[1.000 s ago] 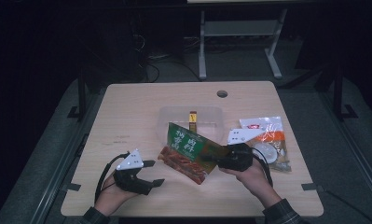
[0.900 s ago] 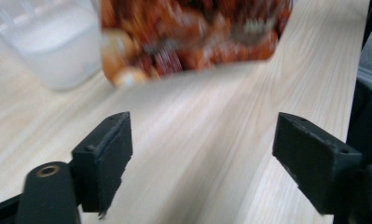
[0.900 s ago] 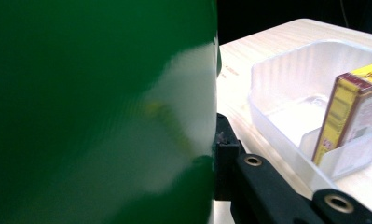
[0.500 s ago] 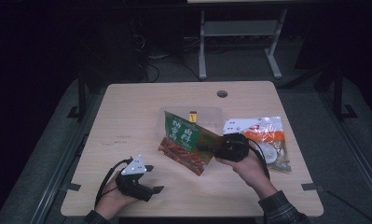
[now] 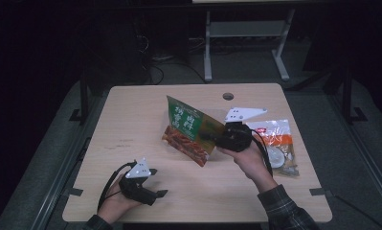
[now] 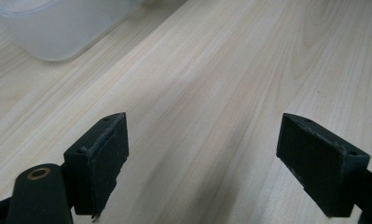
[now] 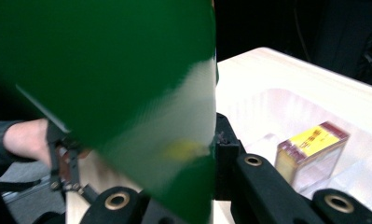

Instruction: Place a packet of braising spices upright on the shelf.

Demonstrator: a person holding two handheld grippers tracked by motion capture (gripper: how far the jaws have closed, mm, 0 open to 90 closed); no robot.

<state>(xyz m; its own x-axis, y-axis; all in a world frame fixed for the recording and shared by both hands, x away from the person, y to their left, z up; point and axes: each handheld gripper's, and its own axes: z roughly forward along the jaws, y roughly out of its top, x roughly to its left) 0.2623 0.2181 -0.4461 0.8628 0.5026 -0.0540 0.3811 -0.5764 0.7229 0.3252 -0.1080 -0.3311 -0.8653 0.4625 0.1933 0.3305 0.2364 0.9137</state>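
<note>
A green snack bag [image 5: 188, 127] with a reddish lower part hangs tilted above the table's middle, and my right gripper [image 5: 212, 135] is shut on its right edge. In the right gripper view the bag [image 7: 127, 84] covers the left half, pinched between the jaws of my right gripper [image 7: 212, 140]. Behind it is a clear plastic tub [image 7: 286, 107] holding a small yellow-labelled box [image 7: 312, 149]. My left gripper [image 5: 152, 194] rests near the front left of the table. Its jaws have just been opening and stand wide, my left gripper [image 6: 204, 135] having only bare wood between them.
A white and orange snack packet [image 5: 279, 143] lies flat right of my right hand. The tub's corner [image 6: 58, 28] shows ahead of the left jaws. The wooden table [image 5: 131, 120] has a cable hole [image 5: 228, 96] at its far edge. A metal stand [image 5: 246, 28] is beyond.
My right gripper has raised the green bag and carried it toward the table's far side, so it stands more upright. The left hand has stayed near the front edge.
</note>
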